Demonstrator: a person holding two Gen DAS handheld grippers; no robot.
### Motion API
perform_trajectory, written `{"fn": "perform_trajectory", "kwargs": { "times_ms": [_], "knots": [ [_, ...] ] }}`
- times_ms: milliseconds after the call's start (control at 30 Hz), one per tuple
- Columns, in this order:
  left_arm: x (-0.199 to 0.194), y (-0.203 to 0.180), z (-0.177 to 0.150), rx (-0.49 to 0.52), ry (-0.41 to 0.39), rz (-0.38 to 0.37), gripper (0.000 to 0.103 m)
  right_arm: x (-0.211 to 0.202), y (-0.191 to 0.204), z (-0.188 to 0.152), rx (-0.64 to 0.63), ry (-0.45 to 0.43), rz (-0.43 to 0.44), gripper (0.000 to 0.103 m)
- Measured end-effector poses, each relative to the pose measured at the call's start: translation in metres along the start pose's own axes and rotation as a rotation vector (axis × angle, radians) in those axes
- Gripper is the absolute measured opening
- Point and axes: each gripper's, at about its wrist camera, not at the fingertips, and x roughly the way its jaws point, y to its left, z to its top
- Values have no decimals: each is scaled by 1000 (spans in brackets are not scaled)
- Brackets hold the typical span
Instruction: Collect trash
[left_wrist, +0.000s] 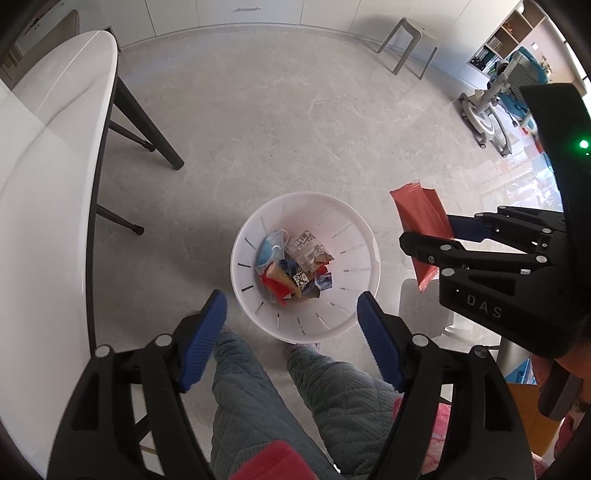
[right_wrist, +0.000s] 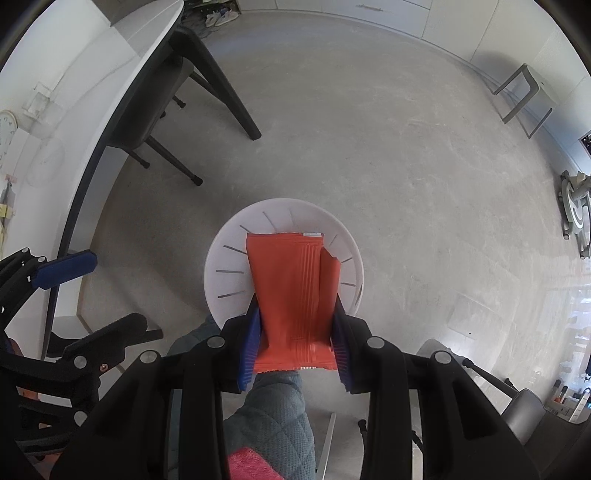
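Note:
A white slotted trash bin (left_wrist: 354, 236) stands on the floor, holding several wrappers and a blue face mask (left_wrist: 271, 249). My left gripper (left_wrist: 291, 314) is open and empty above the bin's near rim. My right gripper (right_wrist: 295, 332) is shut on an orange-red snack wrapper (right_wrist: 291, 291) and holds it above the bin (right_wrist: 229, 266). In the left wrist view the wrapper (left_wrist: 421, 218) hangs to the right of the bin, pinched by the right gripper (left_wrist: 448, 236). The left gripper (right_wrist: 74, 288) shows open at the left of the right wrist view.
A white table (left_wrist: 48, 155) with dark legs stands to the left. My legs in quilted green trousers (left_wrist: 258, 402) are just below the bin. A grey stool (left_wrist: 406, 40) stands far back, and an exercise machine (left_wrist: 495, 107) at the right.

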Motion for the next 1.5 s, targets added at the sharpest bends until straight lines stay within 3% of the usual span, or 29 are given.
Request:
{"fn": "perform_trajectory", "kwargs": {
  "times_ms": [467,533,600,633,733,800,1067,1500],
  "knots": [
    [-8,9,-1,-34,-3,12,72,8,5,1,-14,17,25,37],
    [-8,11,-1,-40,-1,16,78,10,5,1,-12,20,39,38],
    [-8,13,-3,-46,-6,24,80,16,7,2,-10,30,55,46],
    [-8,14,-3,-47,-5,26,80,21,8,2,-11,41,57,57],
    [-6,18,-4,-59,6,39,80,27,11,4,-20,51,50,75],
    [-4,21,-6,-72,18,47,80,31,13,4,-25,61,37,81],
    [-9,31,-11,-132,13,78,81,17,19,9,-33,47,12,92],
    [-94,56,-18,-304,-176,132,81,-72,73,43,-206,-125,5,99]
  ]
}}
